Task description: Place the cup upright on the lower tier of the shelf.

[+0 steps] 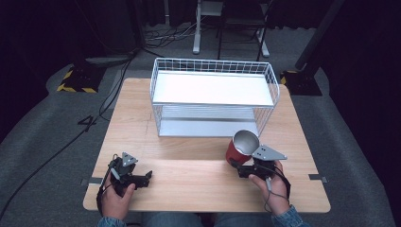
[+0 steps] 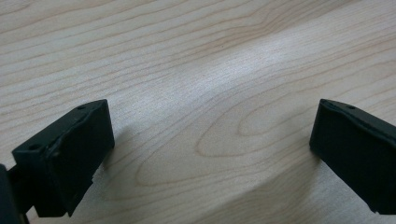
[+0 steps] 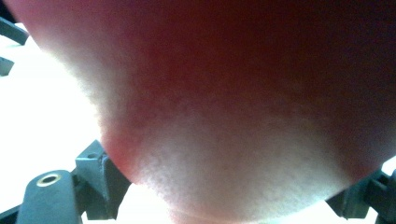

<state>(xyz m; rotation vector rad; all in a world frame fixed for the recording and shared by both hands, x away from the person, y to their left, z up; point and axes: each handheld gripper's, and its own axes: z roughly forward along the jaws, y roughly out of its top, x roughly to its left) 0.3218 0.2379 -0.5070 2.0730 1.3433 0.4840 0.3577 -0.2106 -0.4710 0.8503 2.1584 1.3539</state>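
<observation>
Right gripper (image 1: 239, 166) clamps the tilted red cup (image 1: 240, 148); left gripper (image 1: 147, 176) idle, jaws wide; cup could slip or clip the wire rack (image 1: 272, 90).

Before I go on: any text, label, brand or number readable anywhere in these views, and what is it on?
"4": a dark mark that reads like this digit on the grey floor left of the table.
Red cup: no print can be made out; it is blurred in the right gripper view.
White wire shelf: no label visible.

Black hand-held grippers (image 1: 142, 178) (grey plates), denim sleeves (image 1: 289, 218)
</observation>
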